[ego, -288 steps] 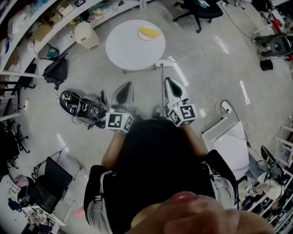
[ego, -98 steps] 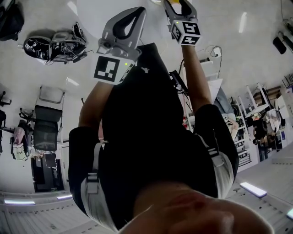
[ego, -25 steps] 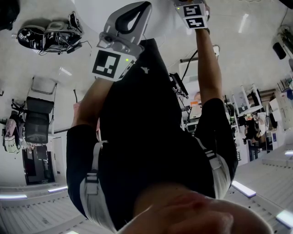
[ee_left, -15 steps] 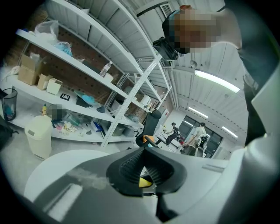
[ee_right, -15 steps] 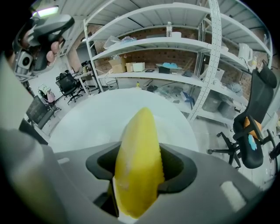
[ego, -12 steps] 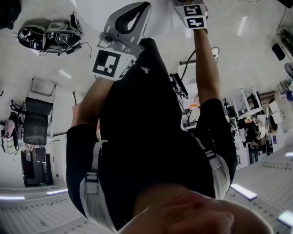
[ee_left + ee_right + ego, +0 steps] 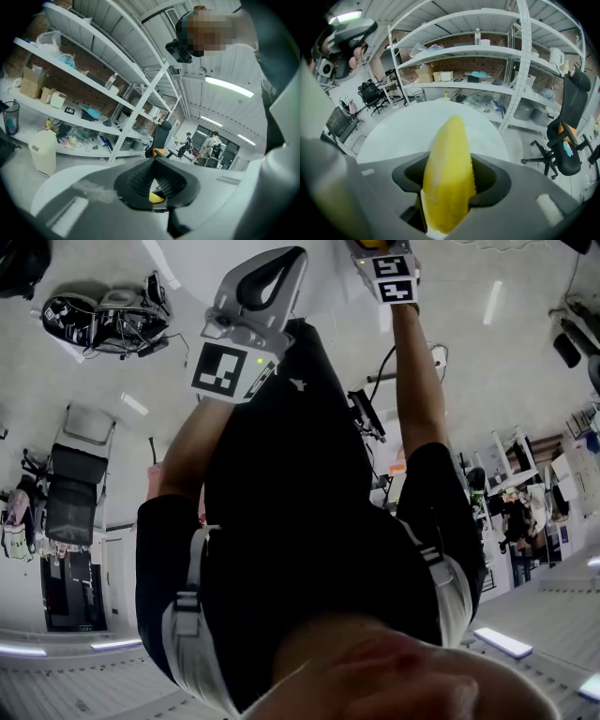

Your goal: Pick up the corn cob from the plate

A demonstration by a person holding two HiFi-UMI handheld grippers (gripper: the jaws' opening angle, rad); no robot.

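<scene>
Above the round desk [image 7: 389, 133], your right gripper [image 7: 451, 174] now has its fingers clamped on the corn cob [image 7: 447, 150], off the plate where it lay earlier; pickup looks done. Left gripper [image 7: 155, 179]: fingers together, empty.

Head view downward — gripper views (close) share shelves [image 7: 473, 49].

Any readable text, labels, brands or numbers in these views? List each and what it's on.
No text can be read in any view.
Left marker cube, right marker cube: black-and-white square patterns only, no letters.
Corn cob: no print.
Shelf boxes: any labels too small and blurred to read.
Shelf tag: too small to read.
Bottle: label too small to read.
</scene>
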